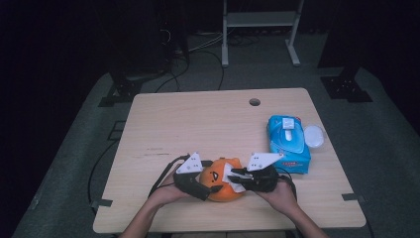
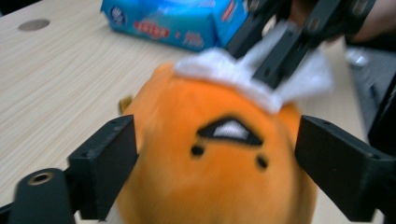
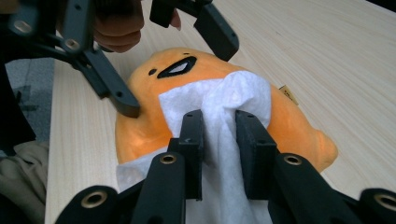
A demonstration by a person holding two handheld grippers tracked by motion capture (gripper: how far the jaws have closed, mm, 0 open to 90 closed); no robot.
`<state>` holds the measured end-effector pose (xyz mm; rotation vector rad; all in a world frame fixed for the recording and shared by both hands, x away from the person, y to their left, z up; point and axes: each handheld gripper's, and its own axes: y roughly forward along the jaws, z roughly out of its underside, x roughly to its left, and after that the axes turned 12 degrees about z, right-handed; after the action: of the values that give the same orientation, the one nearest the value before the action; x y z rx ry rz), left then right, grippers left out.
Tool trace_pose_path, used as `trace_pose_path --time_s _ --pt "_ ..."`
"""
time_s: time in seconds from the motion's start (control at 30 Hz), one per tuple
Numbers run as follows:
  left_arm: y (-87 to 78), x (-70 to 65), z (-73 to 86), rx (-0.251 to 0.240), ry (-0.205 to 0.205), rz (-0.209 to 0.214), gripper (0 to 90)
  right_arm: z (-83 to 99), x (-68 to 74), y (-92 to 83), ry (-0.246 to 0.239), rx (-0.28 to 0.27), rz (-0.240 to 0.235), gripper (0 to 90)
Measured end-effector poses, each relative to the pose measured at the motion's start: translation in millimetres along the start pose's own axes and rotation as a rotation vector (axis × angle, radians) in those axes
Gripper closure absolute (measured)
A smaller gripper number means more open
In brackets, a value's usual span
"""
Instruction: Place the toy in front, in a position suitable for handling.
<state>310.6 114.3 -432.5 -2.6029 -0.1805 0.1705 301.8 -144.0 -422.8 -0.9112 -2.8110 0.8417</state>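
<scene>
An orange plush toy [image 1: 220, 191] with a stitched face lies on the wooden table [image 1: 198, 119] near its front edge. My left gripper [image 2: 217, 149] straddles the plush [image 2: 224, 186] from the left, its jaws wide on either side; I take it as open. From the right, my right gripper [image 3: 219, 126] is shut on a white wipe [image 3: 233, 93] that is pressed onto the top of the plush [image 3: 289, 126]. In the high view the wipe [image 1: 229, 172] lies against the toy's right side under the right gripper [image 1: 236, 174].
A blue pack of wet wipes [image 1: 288, 141] lies at the right of the table, with a round white lid [image 1: 313, 135] beside it. A cable hole [image 1: 254, 102] is near the far edge. Grey floor, stands and cables surround the table.
</scene>
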Motion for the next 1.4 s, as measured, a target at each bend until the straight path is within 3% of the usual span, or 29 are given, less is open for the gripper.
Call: trace_pose_path --time_s 0.2,0.4,0.7,0.77,0.87,0.97,1.1,1.13,1.2,1.4 --pt "-1.2 5.2 2.9 0.001 0.010 0.015 26.6 0.4 -5.1 -3.4 0.010 0.010 -0.020 77.7" --pt "-3.0 10.9 7.5 -0.017 -0.003 0.027 29.6 4.9 -10.6 -6.7 0.025 0.014 -0.034 82.5" --pt "-3.1 16.7 11.7 -0.049 -0.020 0.037 31.5 18.5 -22.4 -15.8 0.032 0.062 -0.028 83.3" --pt "-3.5 18.4 12.1 -0.060 -0.036 0.043 31.2 19.3 -22.0 -16.4 0.037 0.068 -0.028 83.4" --pt "-8.4 18.5 6.3 -0.067 -0.125 0.052 21.9 19.4 -20.3 -14.4 0.041 0.071 -0.035 83.4" --pt "-12.7 17.1 4.4 -0.053 -0.133 0.074 18.3 20.6 -18.7 -12.3 0.039 0.079 -0.042 83.4" --pt "-16.2 19.0 8.8 -0.044 -0.123 0.057 26.5 21.1 -21.4 -11.6 0.060 0.075 -0.058 83.4" --pt "-15.8 20.6 10.1 -0.038 -0.118 0.035 29.3 20.7 -21.3 -11.7 0.069 0.073 -0.066 83.4" --pt "-13.3 22.7 12.8 -0.049 -0.130 0.023 33.0 19.8 -19.2 -11.5 0.061 0.071 -0.066 83.4" --pt "-7.9 23.8 15.7 -0.071 -0.145 -0.016 36.9 19.9 -21.0 -10.5 0.068 0.068 -0.058 83.3"
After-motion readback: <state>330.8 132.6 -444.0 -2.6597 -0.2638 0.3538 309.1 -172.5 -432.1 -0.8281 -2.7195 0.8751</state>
